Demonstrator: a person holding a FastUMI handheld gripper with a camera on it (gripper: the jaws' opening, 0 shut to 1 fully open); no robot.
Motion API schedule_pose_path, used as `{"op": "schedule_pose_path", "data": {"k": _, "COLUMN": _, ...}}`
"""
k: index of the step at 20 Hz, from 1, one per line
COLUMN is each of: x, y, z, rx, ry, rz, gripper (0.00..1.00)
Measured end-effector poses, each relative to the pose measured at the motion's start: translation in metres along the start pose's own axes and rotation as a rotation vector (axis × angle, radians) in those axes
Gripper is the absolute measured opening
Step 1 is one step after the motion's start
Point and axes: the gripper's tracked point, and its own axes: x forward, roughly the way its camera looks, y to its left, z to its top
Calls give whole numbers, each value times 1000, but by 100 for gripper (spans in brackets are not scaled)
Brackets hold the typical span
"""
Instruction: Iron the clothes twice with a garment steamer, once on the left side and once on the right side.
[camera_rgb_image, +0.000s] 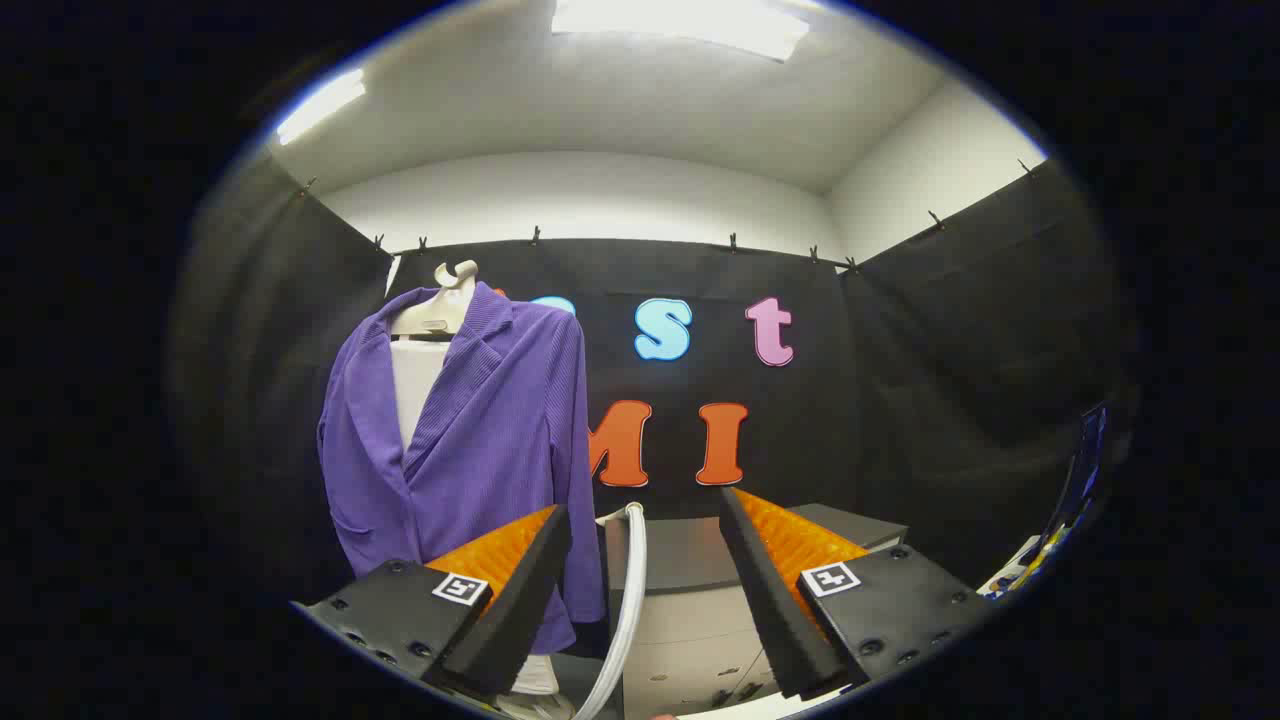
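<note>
Gripper (645, 520) open – hose (630, 590) between fingers, purple jacket (480, 440) beyond.

Jacket (480, 440) beyond claw (645, 520), leftward

Indoor recording booth set up inside a plain room. Black cloth (940, 330) hangs as walls on three sides, held along its top edge by small clips (733, 241). Above the cloth, at 12 o'clock, rise bare white room walls (590, 195) and a white ceiling with bright panel lights (680, 22). A purple jacket (480, 440) on a mannequin form stands at 10 o'clock (a staged prop), with a pale cabinet (690, 630) and grey top toward 6 o'clock.
</note>
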Motion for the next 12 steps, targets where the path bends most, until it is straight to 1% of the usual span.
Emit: {"op": "schedule_pose_path", "data": {"k": 12, "x": -3, "y": 3, "z": 5, "rx": -14, "ry": -10, "rz": 2, "gripper": 98}}
